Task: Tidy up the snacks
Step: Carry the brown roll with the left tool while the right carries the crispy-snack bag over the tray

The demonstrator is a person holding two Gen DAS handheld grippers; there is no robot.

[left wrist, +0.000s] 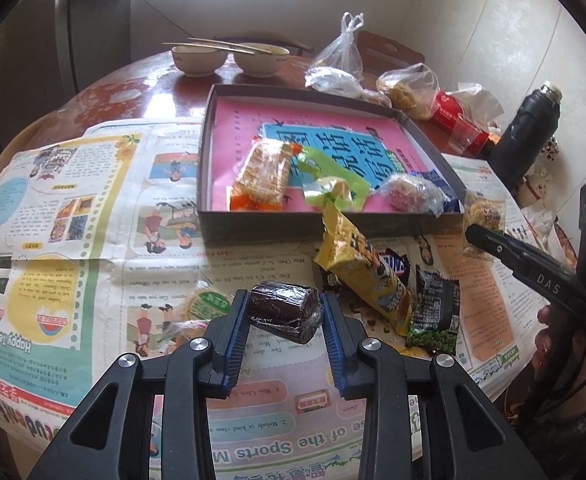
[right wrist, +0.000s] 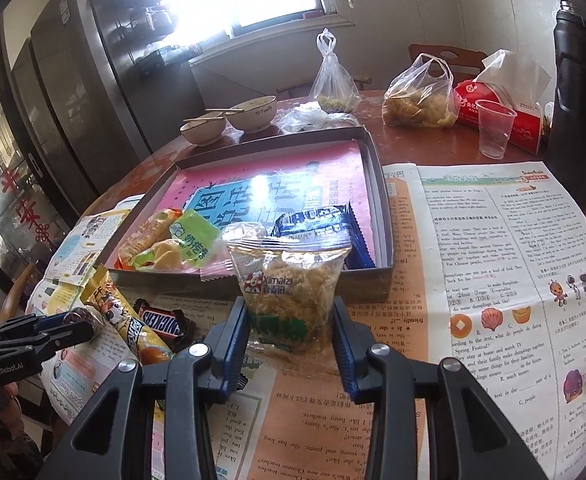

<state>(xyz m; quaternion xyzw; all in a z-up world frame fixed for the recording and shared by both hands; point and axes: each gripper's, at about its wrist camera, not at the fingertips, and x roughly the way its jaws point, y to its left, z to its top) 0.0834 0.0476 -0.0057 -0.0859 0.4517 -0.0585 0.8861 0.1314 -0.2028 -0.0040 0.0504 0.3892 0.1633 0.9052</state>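
My left gripper (left wrist: 285, 312) is shut on a dark brown roll snack (left wrist: 284, 309) in clear wrap, held above the newspaper; it also shows at the left of the right wrist view (right wrist: 81, 320). My right gripper (right wrist: 291, 320) is shut on a clear Ximaizi bag of crispy rice (right wrist: 289, 284), held in front of the shallow box (right wrist: 385, 248); the bag also shows in the left wrist view (left wrist: 485, 210). The box (left wrist: 207, 168) holds an orange-wrapped bar (left wrist: 261, 174), a green packet (left wrist: 329, 176) and a blue packet (right wrist: 317, 224).
On the newspaper (left wrist: 93, 240) lie a yellow snack pack (left wrist: 361, 264), a Snickers bar (right wrist: 161, 320) and a green pea packet (left wrist: 433, 312). Behind the box stand two bowls (left wrist: 229, 58), plastic bags (right wrist: 421, 96), a plastic cup (right wrist: 493, 128), a red tissue pack (right wrist: 529, 124) and a black flask (left wrist: 529, 128).
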